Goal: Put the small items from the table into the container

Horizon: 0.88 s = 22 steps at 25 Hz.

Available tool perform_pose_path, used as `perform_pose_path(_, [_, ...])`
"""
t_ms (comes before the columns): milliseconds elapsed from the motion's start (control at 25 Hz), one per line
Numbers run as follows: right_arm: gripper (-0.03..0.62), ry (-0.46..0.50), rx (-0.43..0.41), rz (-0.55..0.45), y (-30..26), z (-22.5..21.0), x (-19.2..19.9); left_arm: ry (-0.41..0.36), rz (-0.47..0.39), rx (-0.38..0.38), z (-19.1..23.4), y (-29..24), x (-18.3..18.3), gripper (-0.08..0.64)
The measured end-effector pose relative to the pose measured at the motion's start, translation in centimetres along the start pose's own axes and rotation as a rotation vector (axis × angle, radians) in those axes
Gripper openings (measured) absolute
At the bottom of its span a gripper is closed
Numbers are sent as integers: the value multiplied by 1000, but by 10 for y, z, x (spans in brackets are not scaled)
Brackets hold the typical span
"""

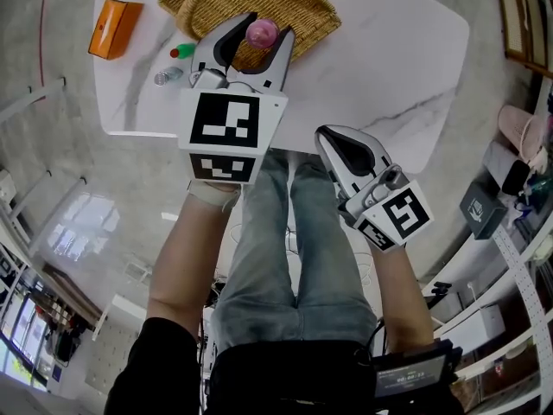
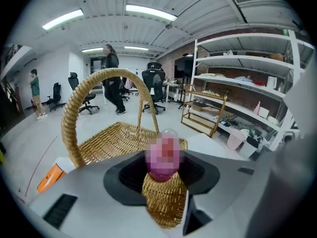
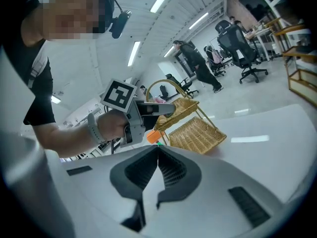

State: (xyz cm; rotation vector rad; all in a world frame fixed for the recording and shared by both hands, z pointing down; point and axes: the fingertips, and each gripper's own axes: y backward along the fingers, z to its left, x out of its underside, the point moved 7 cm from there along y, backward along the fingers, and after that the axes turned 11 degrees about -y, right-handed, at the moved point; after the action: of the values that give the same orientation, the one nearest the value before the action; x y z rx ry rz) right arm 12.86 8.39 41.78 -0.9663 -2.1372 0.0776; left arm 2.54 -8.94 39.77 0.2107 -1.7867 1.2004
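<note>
Head view: a white marble-veined table [image 1: 380, 59] with a woven wicker basket [image 1: 216, 3] at its far edge and an orange box [image 1: 114, 27] at the far left corner. Near the left edge, just beside the basket, a small green bottle with a red cap [image 1: 182, 51] and a small clear item [image 1: 167, 76]. Left gripper [image 1: 270, 24] above the basket's near rim, clamped on a pink rounded small item [image 1: 262, 32]. Right gripper [image 1: 327, 135] off the table's near edge, above the lap, jaws together.

Left gripper view: the pink item [image 2: 162, 157] pinched between the dark pads, its surface lost under a mosaic patch. Wicker visible through the gap beneath it. To the left the basket's hooped handle [image 2: 74, 113], with open basket floor beyond.

Right gripper view: jaws [image 3: 157, 150] pressed shut with nothing between them. Ahead, the basket [image 3: 198, 133] on the table with the left gripper over it.

Judged step: the drop into the basket. To do it well:
- Carry the pink item past the rim until only basket floor lies below.
- Steer clear of the handle.
- Lower close to the weave before spreading the jaws, since a round thing let go from high up would probably bounce or roll out.
- Leave the right gripper parked off the edge, or send it toward the green bottle, well apart from the left.
</note>
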Motion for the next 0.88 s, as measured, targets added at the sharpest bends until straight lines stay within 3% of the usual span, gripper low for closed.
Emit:
perform_pose_path(320, [9, -6, 4, 0, 2, -1, 3, -34, 9, -14, -2, 0, 2, 181])
perform_pose_path(880, [9, -6, 4, 0, 3, -1, 5, -18, -19, -3, -2, 0, 0, 184])
